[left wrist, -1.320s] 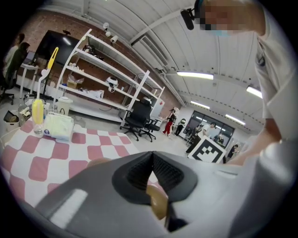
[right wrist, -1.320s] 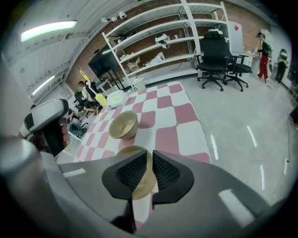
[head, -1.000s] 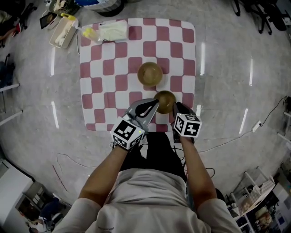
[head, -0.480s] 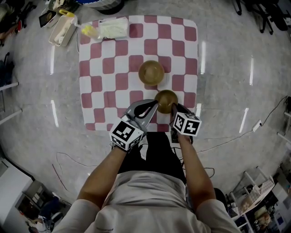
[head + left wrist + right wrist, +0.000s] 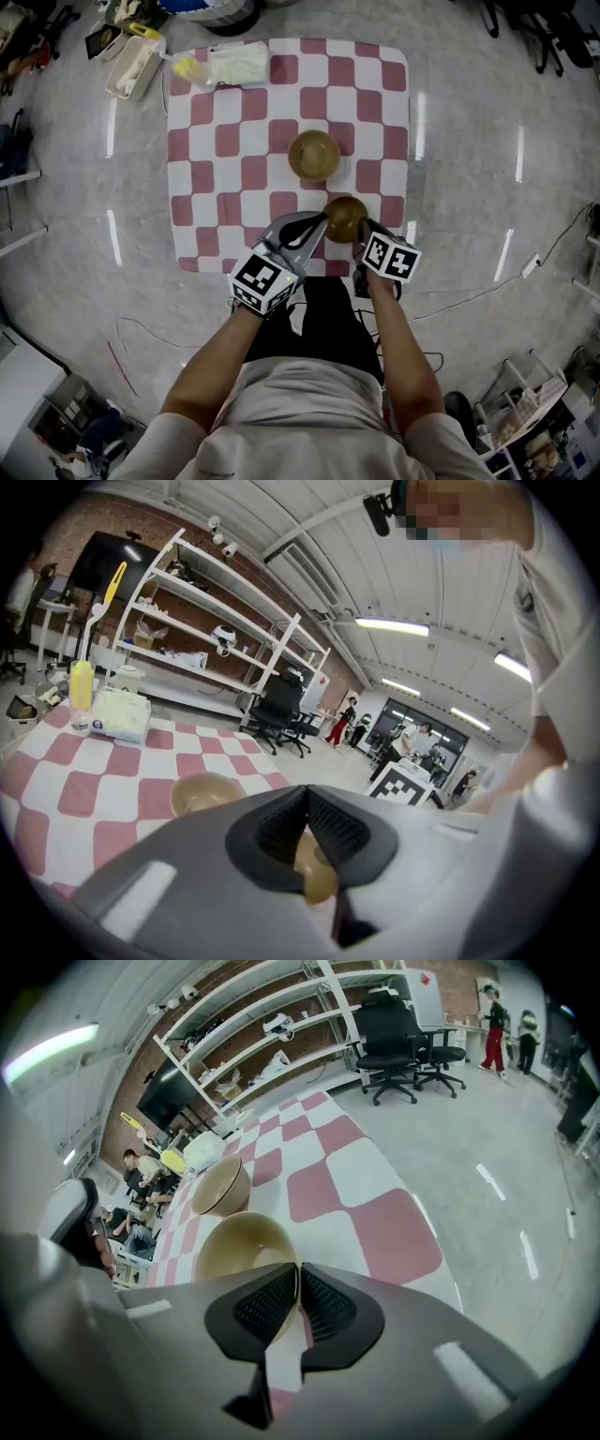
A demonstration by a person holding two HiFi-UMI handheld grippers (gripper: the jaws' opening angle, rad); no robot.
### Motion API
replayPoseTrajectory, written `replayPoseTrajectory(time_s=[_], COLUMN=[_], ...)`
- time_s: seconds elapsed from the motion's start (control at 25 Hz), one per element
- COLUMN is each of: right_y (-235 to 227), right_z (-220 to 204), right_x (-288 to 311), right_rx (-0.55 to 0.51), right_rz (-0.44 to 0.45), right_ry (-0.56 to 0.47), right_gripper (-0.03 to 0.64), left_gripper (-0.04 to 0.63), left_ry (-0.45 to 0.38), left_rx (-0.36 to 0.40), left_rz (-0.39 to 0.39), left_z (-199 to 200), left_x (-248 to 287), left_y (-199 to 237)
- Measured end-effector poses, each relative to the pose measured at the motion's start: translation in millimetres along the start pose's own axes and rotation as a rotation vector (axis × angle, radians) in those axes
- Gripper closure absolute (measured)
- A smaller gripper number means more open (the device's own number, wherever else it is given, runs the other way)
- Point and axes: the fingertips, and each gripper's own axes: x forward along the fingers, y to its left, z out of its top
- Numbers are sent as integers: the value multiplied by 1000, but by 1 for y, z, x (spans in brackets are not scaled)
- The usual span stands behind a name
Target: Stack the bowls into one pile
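1. The near bowl [image 5: 345, 214] is at the near edge of the checked cloth [image 5: 202, 192]. It is close to the far bowl [image 5: 314, 155] but not touching it. The far bowl stands open side up near the cloth's middle.
2. The left gripper [image 5: 322, 219] is clenched on the near bowl's left rim, and the right gripper [image 5: 362, 225] is clenched on its right rim. Each gripper view shows the tan wall pinched between that gripper's jaws.
3. No view shows whether the near bowl is clear of the cloth.
4. The step in hand appears to be carrying the near bowl over to nest in the far one. It would go best with both grips held level, the bowl raised above the far bowl's rim, centred, then lowered straight down.
5. The thin rim pinches could slip if the two grippers pull apart or twist. Both should probably let go together, and only once the bowl is seated.
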Motion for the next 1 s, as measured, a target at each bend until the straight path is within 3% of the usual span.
replayPoseTrajectory(time_s=[0.4,1.0], right_y=[14,84], right_z=[11,83], right_x=[-14,-28], right_rx=[31,-22], right_rz=[49,154], right_ry=[9,-53], right_gripper=[589,589], left_gripper=[589,589], left_ry=[-19,-89], left_rx=[7,27], left_rz=[19,71], left_z=[8,49], left_x=[-9,-25], left_y=[-1,17])
